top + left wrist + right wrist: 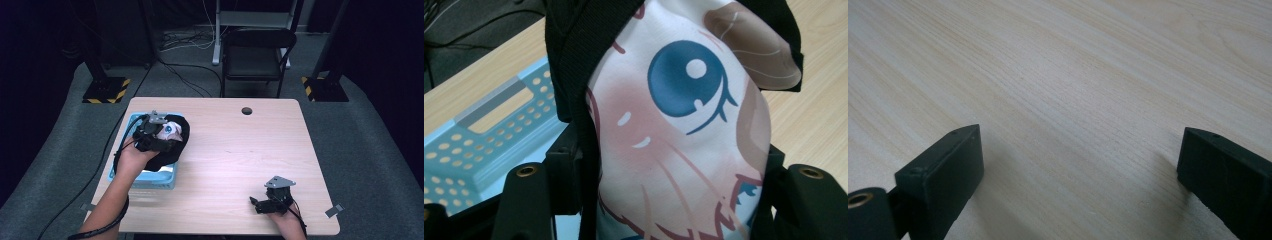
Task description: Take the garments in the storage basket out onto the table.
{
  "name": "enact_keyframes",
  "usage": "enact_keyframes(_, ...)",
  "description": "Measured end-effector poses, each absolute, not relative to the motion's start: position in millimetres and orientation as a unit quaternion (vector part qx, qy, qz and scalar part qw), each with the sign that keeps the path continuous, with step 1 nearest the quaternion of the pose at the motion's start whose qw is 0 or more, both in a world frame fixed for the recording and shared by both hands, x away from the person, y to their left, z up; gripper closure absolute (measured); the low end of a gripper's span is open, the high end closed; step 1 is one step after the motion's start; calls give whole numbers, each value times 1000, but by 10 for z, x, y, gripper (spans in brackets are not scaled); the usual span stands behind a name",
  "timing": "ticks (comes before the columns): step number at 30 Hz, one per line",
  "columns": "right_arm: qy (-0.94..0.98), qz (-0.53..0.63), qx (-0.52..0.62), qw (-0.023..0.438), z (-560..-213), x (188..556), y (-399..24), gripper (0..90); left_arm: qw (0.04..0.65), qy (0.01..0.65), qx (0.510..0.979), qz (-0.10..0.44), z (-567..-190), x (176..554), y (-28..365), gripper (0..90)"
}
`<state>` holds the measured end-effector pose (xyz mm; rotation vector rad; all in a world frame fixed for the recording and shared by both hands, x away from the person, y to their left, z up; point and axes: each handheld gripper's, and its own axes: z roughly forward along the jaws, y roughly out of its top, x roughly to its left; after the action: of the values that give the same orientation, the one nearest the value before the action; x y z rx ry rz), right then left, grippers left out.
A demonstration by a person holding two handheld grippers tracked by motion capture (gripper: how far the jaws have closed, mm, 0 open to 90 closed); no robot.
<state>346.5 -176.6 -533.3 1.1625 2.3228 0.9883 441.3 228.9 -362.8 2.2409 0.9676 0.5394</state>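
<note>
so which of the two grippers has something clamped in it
The left gripper, over the blue basket: its jaws pinch the printed fabric bag. The right gripper stands open over bare table.

A basket (145, 177) sits at the left edge of the desk (235, 160), toward the near side. A bag (172, 137) hangs over the basket's far right part, between the jaws of the left gripper (167, 142), which comes in from the near left. The right gripper (256, 204) rests on the desk at the near right, well apart from the basket. A chair (255, 55) stands on the floor behind the desk.
</note>
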Motion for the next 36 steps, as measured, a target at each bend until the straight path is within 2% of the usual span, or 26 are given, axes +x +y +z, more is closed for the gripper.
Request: enact_keyframes(36, 822, 350, 411, 180, -5333, 3465, -1766, 38, 328, 271, 887, 181, -3554, 4194, 1443, 363)
